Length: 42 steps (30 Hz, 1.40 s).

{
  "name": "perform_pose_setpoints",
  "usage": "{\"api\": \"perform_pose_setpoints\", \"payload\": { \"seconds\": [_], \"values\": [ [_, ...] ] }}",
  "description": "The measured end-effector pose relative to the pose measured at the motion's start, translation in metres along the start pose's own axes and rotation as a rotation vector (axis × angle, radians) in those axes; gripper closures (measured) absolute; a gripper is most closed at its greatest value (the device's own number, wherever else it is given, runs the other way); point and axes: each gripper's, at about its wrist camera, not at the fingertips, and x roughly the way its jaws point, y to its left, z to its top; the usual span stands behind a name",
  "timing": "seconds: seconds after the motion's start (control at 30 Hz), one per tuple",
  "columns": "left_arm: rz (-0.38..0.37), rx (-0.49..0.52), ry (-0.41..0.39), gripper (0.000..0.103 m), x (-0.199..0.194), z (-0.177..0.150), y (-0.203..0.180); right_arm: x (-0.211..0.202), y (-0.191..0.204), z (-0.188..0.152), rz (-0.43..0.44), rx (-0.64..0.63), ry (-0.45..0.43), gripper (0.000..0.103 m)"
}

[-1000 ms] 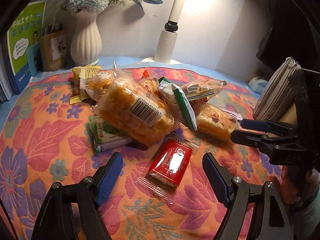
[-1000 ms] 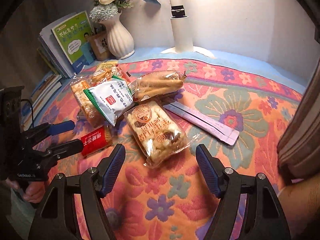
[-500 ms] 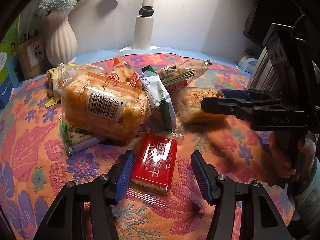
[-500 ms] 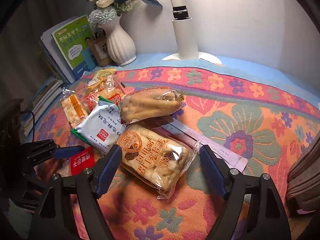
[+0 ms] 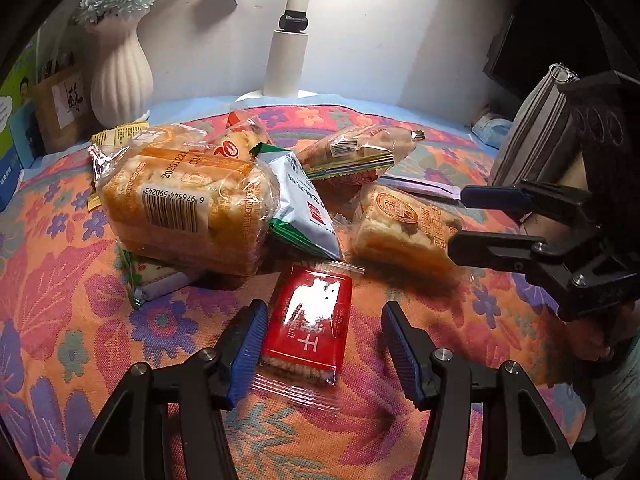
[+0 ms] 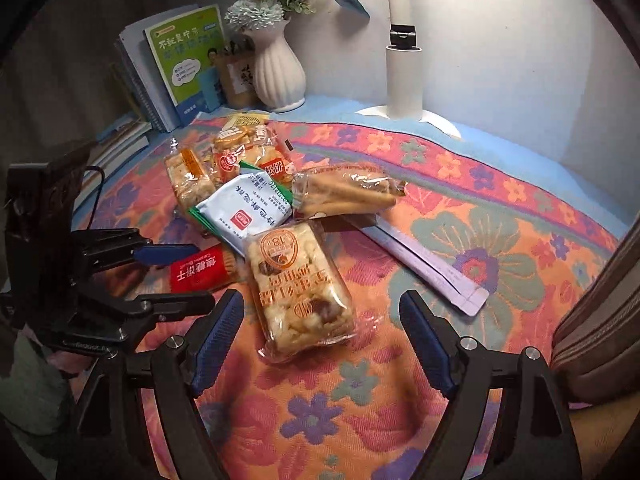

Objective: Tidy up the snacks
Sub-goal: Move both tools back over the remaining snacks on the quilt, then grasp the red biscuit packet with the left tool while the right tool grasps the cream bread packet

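Observation:
A pile of snack packets lies on a flowered cloth (image 5: 52,320). My left gripper (image 5: 320,344) is open, its fingers on either side of a red biscuit packet (image 5: 312,324), which also shows in the right wrist view (image 6: 200,272). My right gripper (image 6: 320,340) is open around the near end of a clear packet of puffed rice cake (image 6: 296,284); this packet also lies at the right in the left wrist view (image 5: 404,228). Behind are a large bread bag (image 5: 184,204), a white-green packet (image 6: 244,208) and a packet of bread sticks (image 6: 348,196).
A white vase (image 6: 278,68), books (image 6: 180,60) and a lamp post (image 6: 404,76) stand at the back. A lilac flat sachet (image 6: 424,268) lies right of the pile. A grey-brown pouch (image 6: 600,312) stands at the right edge.
My left gripper has moved forward, so the red packet now lies between its fingers. My right gripper has closed in on the rice cake packet.

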Motion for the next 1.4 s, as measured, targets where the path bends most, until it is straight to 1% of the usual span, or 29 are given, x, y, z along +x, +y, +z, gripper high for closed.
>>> {"api": "perform_pose_setpoints", "payload": {
  "seconds": [0.07,0.17,0.2,0.23,0.27,0.3,0.33,0.37,0.43,0.5,0.63,0.73,0.8,0.97,1.17,1.3,1.4],
  "values": [
    [0.009,0.009,0.003,0.047,0.001,0.0,-0.002,0.015,0.004,0.004,0.031,-0.026,0.018,0.022],
    [0.023,0.02,0.006,0.047,0.002,-0.001,-0.003,0.035,0.002,0.001,0.0,-0.026,0.058,0.022],
    [0.035,0.027,0.005,0.05,0.002,-0.001,-0.004,0.039,0.001,0.0,-0.01,-0.024,0.069,0.022],
    [0.051,0.03,0.004,0.058,0.003,-0.001,-0.004,0.039,0.001,0.0,-0.019,-0.023,0.068,0.025],
    [0.069,0.032,0.003,0.062,0.003,-0.001,-0.005,0.036,0.002,0.0,-0.02,-0.024,0.054,0.027],
    [0.081,0.032,0.001,0.065,0.003,-0.002,-0.005,0.033,0.003,-0.001,-0.013,-0.026,0.048,0.035],
    [0.083,0.031,-0.003,0.067,0.003,-0.002,-0.005,0.032,0.004,-0.003,-0.004,-0.022,0.054,0.052],
    [0.084,0.03,-0.005,0.067,0.003,-0.002,-0.004,0.032,0.005,-0.006,-0.007,-0.011,0.061,0.055],
    [0.099,0.032,-0.006,0.068,0.002,-0.003,-0.005,0.028,0.008,-0.01,-0.029,0.001,0.053,0.055],
    [0.114,0.044,-0.013,0.068,-0.001,-0.005,-0.009,0.022,0.012,-0.018,-0.031,0.02,0.049,0.056],
    [0.076,0.065,-0.019,0.068,-0.013,-0.014,-0.023,0.002,0.022,-0.044,-0.054,0.062,0.049,0.056],
    [0.073,0.068,-0.031,0.068,-0.022,-0.023,-0.039,-0.018,0.022,-0.068,-0.068,0.111,0.04,0.056],
    [0.055,0.069,-0.038,0.068,-0.028,-0.028,-0.05,-0.031,0.021,-0.081,-0.084,0.149,0.033,0.056],
    [0.009,0.083,-0.067,0.068,-0.044,-0.035,-0.084,-0.069,0.017,-0.116,-0.129,0.224,0.002,0.056],
    [-0.04,0.144,-0.108,0.068,-0.063,-0.03,-0.133,-0.111,0.007,-0.139,-0.175,0.29,-0.024,0.056],
    [-0.083,0.195,-0.127,0.068,-0.073,-0.024,-0.169,-0.146,0.002,-0.149,-0.184,0.325,-0.078,0.056],
    [-0.117,0.244,-0.146,0.068,-0.081,-0.019,-0.201,-0.176,-0.004,-0.156,-0.217,0.35,-0.126,0.056]
  ]
}}
